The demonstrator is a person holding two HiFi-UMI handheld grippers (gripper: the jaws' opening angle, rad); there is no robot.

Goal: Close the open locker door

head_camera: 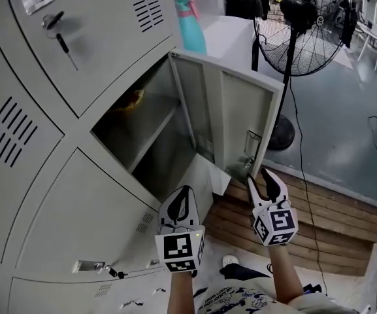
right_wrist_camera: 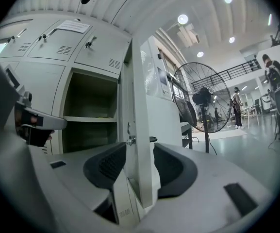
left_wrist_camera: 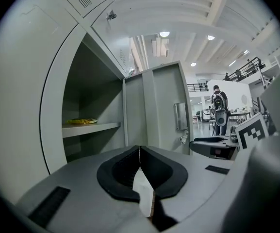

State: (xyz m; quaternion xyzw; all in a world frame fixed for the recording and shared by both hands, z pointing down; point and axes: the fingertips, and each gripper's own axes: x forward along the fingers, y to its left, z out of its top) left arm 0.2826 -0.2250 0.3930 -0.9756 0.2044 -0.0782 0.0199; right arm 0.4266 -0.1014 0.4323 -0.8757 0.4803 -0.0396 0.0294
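**Locker door is wide open, right tongs on its edge**

Locker door [head_camera: 230, 120] sits right of centre in the head view. It's swung fully out, so its inner face points at the dark compartment [head_camera: 142, 136]. Basically nothing about the closing has happened yet, going by how it stands.

What does look done is the grab. The right gripper [head_camera: 258, 176] is up at the door's lower free corner, low and right of centre. In the right gripper view the door's free edge [right_wrist_camera: 142, 130] runs straight up through the middle of the frame between the jaws. They stand pretty wide, but the edge fills the gap and both pads look to be against it, so I'd call that a grip on the door.

The left gripper [head_camera: 183, 191] hangs at bottom centre, below the opening. Its jaws are together with nothing in them, and it isn't touching the lockers as far as I can see.

Still to do, I reckon: the whole swing toward the left of the frame until the door sits flush, then letting go. There's something yellow on the shelf [left_wrist_camera: 81, 121], set well back, so it shouldn't foul the door. The pedestal fan [head_camera: 299, 31], upper right, is behind the door — not in the closing path.
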